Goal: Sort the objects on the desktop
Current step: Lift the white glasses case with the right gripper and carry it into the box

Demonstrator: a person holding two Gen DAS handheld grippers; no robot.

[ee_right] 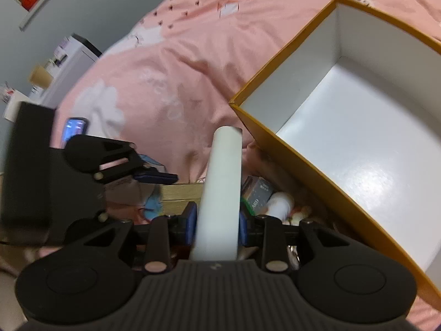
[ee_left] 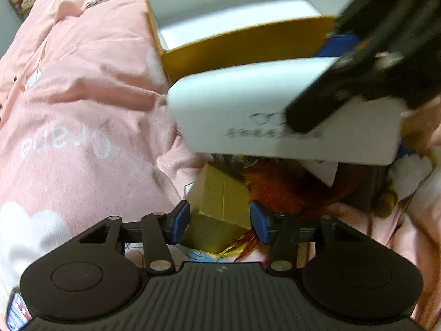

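My left gripper (ee_left: 220,222) has its blue pads on both sides of a small gold-green box (ee_left: 220,209) lying on the pink bedding. My right gripper (ee_right: 217,224) is shut on a flat white box (ee_right: 222,190), seen edge-on in the right wrist view; in the left wrist view that white box (ee_left: 248,104) hangs above the pile, with the right gripper (ee_left: 350,47) on it at the upper right. An open yellow box with a white inside (ee_right: 355,135) stands to the right of it, and shows in the left wrist view (ee_left: 248,47) behind the white box.
A pile of small items lies under the white box: orange-red fibres (ee_left: 278,187), a dark box (ee_left: 366,184), a small grey carton (ee_right: 257,191) and a white cylinder (ee_right: 279,205). A phone (ee_right: 75,128) lies on the pink duvet (ee_left: 82,96). Furniture stands at the far left (ee_right: 71,63).
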